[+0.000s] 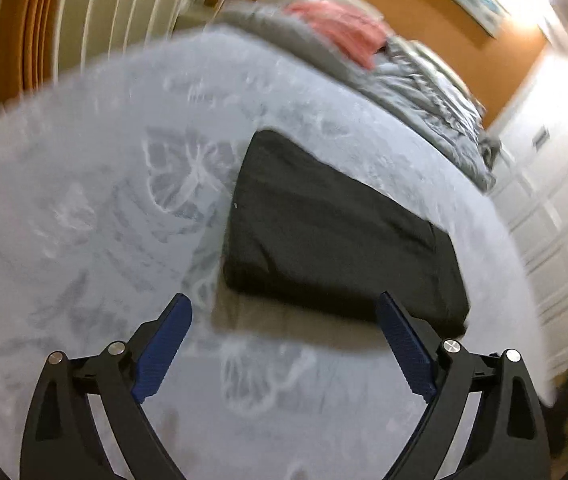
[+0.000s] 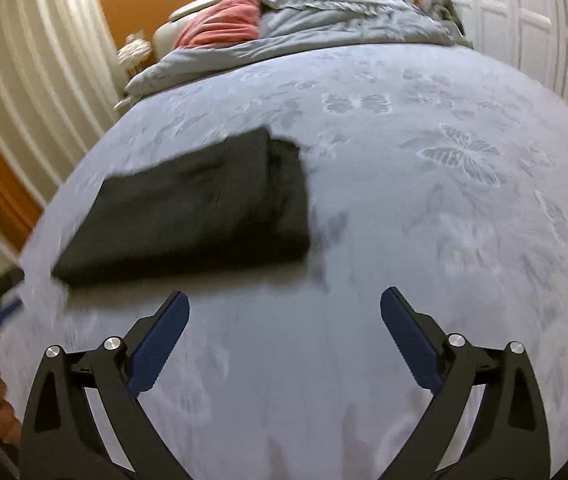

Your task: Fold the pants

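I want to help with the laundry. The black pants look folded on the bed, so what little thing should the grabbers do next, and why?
Probably just back both away. The black pants already lie as a neat folded rectangle on the grey bedspread. The left gripper and right gripper both have jaws open with nothing between them, so nothing seems left to grab. A gentle smoothing press might help, but blur hides any wrinkles.

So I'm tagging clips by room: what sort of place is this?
Most likely a bedroom: a bed with a grey butterfly-patterned bedspread, a rumpled grey duvet and white panelled closet doors.

Bedspread (image 2: 424, 208) clear beside folded pants (image 2: 203, 208); duvet (image 2: 324, 28) behind
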Demonstrator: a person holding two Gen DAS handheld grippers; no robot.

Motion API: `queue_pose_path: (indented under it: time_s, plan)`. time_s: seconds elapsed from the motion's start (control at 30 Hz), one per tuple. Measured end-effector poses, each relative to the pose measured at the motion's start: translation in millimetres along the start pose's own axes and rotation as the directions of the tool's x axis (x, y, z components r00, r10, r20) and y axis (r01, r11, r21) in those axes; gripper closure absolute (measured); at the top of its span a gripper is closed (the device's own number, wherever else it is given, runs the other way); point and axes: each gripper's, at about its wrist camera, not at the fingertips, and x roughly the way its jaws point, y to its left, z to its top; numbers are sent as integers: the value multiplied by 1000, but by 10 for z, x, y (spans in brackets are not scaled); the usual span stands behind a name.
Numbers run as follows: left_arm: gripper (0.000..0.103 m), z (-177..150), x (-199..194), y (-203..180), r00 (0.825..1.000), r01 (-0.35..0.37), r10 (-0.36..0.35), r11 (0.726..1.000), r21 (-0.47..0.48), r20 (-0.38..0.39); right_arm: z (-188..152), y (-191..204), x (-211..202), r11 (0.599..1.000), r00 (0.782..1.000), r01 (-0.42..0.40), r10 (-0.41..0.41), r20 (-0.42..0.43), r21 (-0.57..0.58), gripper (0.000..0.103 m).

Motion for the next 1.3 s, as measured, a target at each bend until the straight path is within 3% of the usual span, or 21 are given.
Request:
queue_pose_path:
  time_s: [0.1,0.2,0.23,0.27,0.3,0.33,0.37,0.43,0.6,0.67,0.7,0.73,0.77,0.83,0.87,0.93,0.97,1.03,1.13,1.23,1.3]
  plan:
    - [12,217,372,236,997,18,-26,994,-109,-76,282,-47,295,999,998,44,-44,-36,-4,9]
    - [12,279,726,304,991,8,-23,994,-110,-132,416,-115,717,999,991,45,-42,-124,23,9]
    - [14,282,752,273,995,8,-16,997,-79,-101,419,-137,836,999,989,18,-11,-151,46,9]
    - [27,290,755,208,997,10,-13,999,-34,-76,411,-162,930,997,986,-17,30,-166,76,9]
    - [49,299,790,148,995,25,-25,1000,0,-97,388,-161,1014,992,981,-71,88,-172,107,18]
    - [82,299,853,93,989,39,-35,999,26,-141,373,-95,1057,992,979,-101,113,-169,79,55]
    - [88,307,825,42,991,35,-30,999,40,-130,375,-33,1061,990,975,-134,140,-170,47,67]
    - [90,358,684,-18,993,55,-49,997,51,-111,450,128,951,989,976,-146,145,-164,5,76]
    - [89,398,130,10,989,118,-115,992,37,-89,558,128,247,968,963,-251,250,-103,6,76]
    - [87,217,277,109,986,25,-17,999,46,-163,391,17,299,975,965,-222,219,-144,-6,65]
    - [87,133,407,125,978,-46,59,996,71,-200,190,-63,518,990,961,-142,132,-244,-24,62]
    - [85,38,497,160,965,-120,139,988,97,-222,66,-131,639,996,956,-79,66,-284,-35,44]
    - [84,29,472,159,968,-116,135,989,96,-212,35,-211,574,996,967,-86,85,-238,8,42]
    - [85,46,202,35,984,-106,123,986,132,-130,94,-206,340,998,980,-57,58,-190,13,58]
    - [81,49,41,-54,992,-93,105,981,168,-68,115,-161,168,999,991,-44,41,-130,-19,59]
    - [69,22,-108,-171,991,-131,130,968,213,19,121,13,-100,993,998,-42,37,-49,-113,87]
    - [67,-2,-83,-206,990,-144,141,963,226,29,127,63,-100,991,998,-55,50,-50,-126,91]
    - [67,-60,145,-245,985,-165,174,956,242,-17,87,151,27,988,995,-71,61,-79,-135,97]
    - [66,-174,425,-217,966,-229,252,936,269,-56,-20,66,527,988,985,14,-40,-165,-155,97]
    - [67,-197,338,-248,969,-225,243,940,257,-39,100,95,321,996,989,-12,0,-145,-84,96]
    - [67,-234,254,-214,972,-217,232,940,265,-29,121,282,89,985,998,-22,12,-59,-169,96]
